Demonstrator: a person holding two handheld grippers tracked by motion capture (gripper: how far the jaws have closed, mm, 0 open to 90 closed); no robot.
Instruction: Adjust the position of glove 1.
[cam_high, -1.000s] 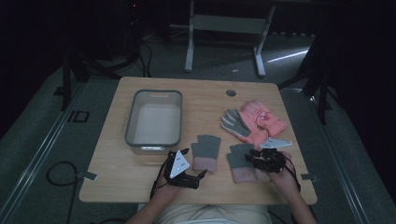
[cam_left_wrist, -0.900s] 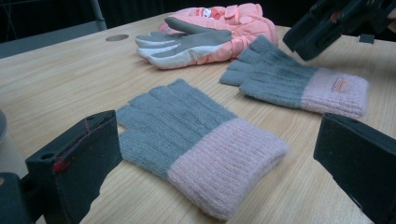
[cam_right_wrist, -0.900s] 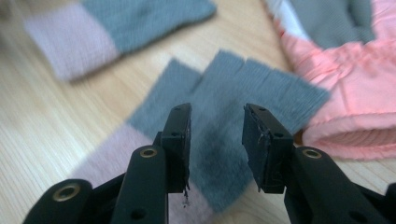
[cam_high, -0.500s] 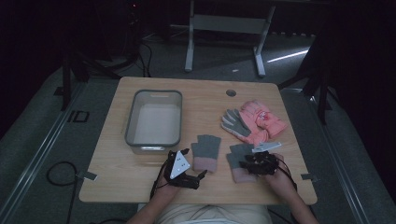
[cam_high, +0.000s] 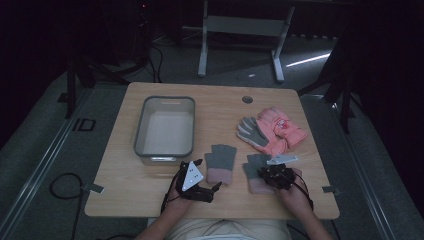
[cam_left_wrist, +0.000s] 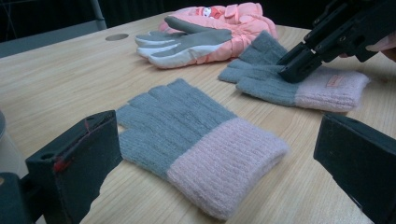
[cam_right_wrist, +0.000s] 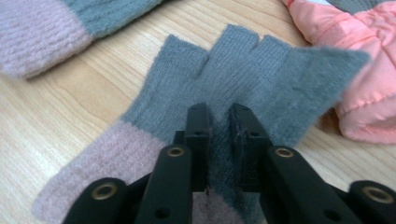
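Two grey knit fingerless gloves with pink cuffs lie near the table's front edge. My right gripper (cam_high: 271, 174) (cam_right_wrist: 219, 116) has just been closing and is shut on the right knit glove (cam_high: 254, 162) (cam_right_wrist: 261, 65), with a raised fold of its grey fabric pinched between the pads. In the left gripper view that gripper (cam_left_wrist: 292, 71) bites the same glove (cam_left_wrist: 322, 88). My left gripper (cam_high: 209, 174) (cam_left_wrist: 217, 128) stands open, low at the table. The left knit glove (cam_high: 220, 159) (cam_left_wrist: 196, 135) lies flat just ahead of its jaws, untouched.
A grey plastic bin (cam_high: 137, 135) stands at the left middle of the wooden table (cam_high: 125, 200). A pair of padded pink gloves (cam_high: 282, 127) (cam_left_wrist: 224, 28), one with its grey palm up (cam_high: 249, 131), lies at the right. A round hole (cam_high: 247, 99) is near the far edge.
My right gripper has come down onto the right knit glove and closed on a fold of it. My left gripper has stayed where it was.
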